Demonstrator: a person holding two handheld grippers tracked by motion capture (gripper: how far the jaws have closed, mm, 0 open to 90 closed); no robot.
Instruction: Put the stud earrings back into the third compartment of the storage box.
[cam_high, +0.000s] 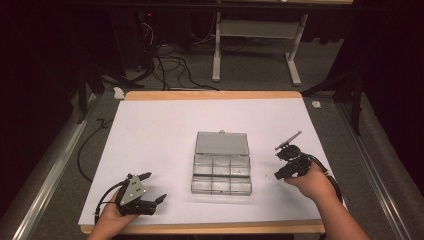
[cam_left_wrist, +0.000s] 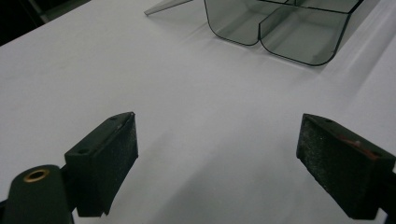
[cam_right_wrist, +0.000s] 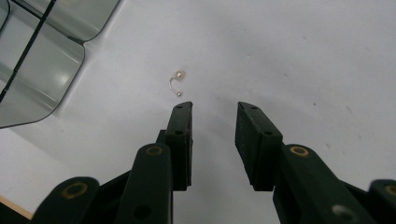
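Note:
A clear plastic compartment box (cam_high: 221, 176) lies open mid-table, its lid (cam_high: 222, 143) folded back flat. In the right gripper view a tiny curved metal stud with a pearl-like bead (cam_right_wrist: 177, 83) lies on the white sheet, just beyond the left jaw tip and beside the box's rounded corner (cam_right_wrist: 42, 70). My right gripper (cam_right_wrist: 212, 107) is open with a narrow gap and nothing between its pads; in the high view it (cam_high: 276, 166) sits right of the box, pointing at it. My left gripper (cam_high: 154, 187) rests near the front left, jaws wide apart (cam_left_wrist: 215, 158) and empty, facing the box (cam_left_wrist: 280, 28).
White sheet (cam_high: 165, 120) covers the wooden table, whose front edge (cam_high: 200, 229) runs close under both hands. Black cables (cam_high: 87, 160) trail off the left side. A metal frame stand (cam_high: 255, 45) and cords sit on the floor beyond the table.

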